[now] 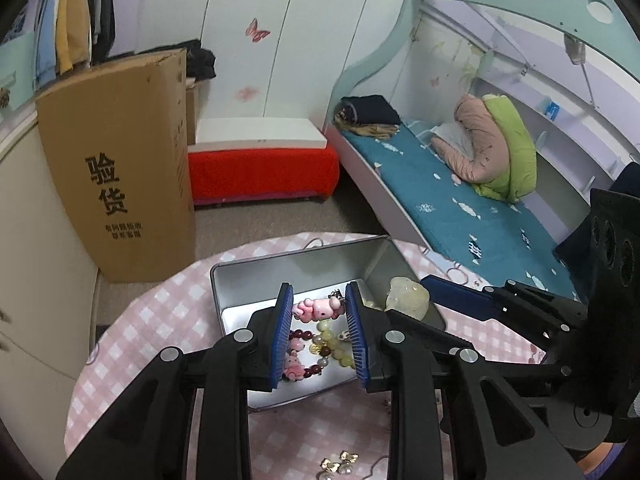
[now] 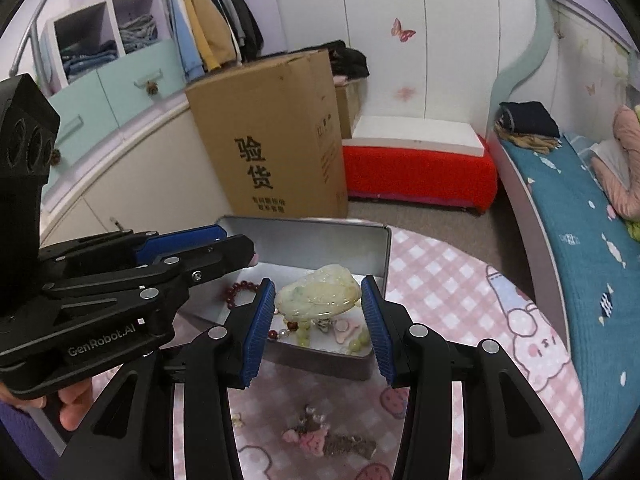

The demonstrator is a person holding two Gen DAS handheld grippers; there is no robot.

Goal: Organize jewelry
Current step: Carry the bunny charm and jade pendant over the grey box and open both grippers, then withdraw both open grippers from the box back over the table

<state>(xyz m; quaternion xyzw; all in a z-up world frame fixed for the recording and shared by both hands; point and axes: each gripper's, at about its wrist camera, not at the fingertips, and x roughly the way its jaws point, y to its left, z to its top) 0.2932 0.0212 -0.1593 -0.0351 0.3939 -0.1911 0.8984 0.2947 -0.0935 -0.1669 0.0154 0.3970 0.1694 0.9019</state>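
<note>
A silver metal tin [image 1: 256,276] [image 2: 304,240] sits on the pink checked round table and holds bead bracelets [image 1: 320,340] and other jewelry. My left gripper [image 1: 319,312] is over the tin, shut on a pink figure charm [image 1: 318,308]. My right gripper [image 2: 319,312] is over the tin, its pads against a pale green jade pendant [image 2: 316,290], which also shows in the left wrist view [image 1: 406,294]. A dark red bead bracelet [image 2: 240,290] lies in the tin.
Gold bow earrings [image 1: 340,462] and a pink charm with a chain [image 2: 320,440] lie on the tablecloth near the table's front edge. A cardboard box [image 2: 276,136], a red-covered bench [image 2: 416,168] and a bed [image 2: 580,220] stand beyond the table.
</note>
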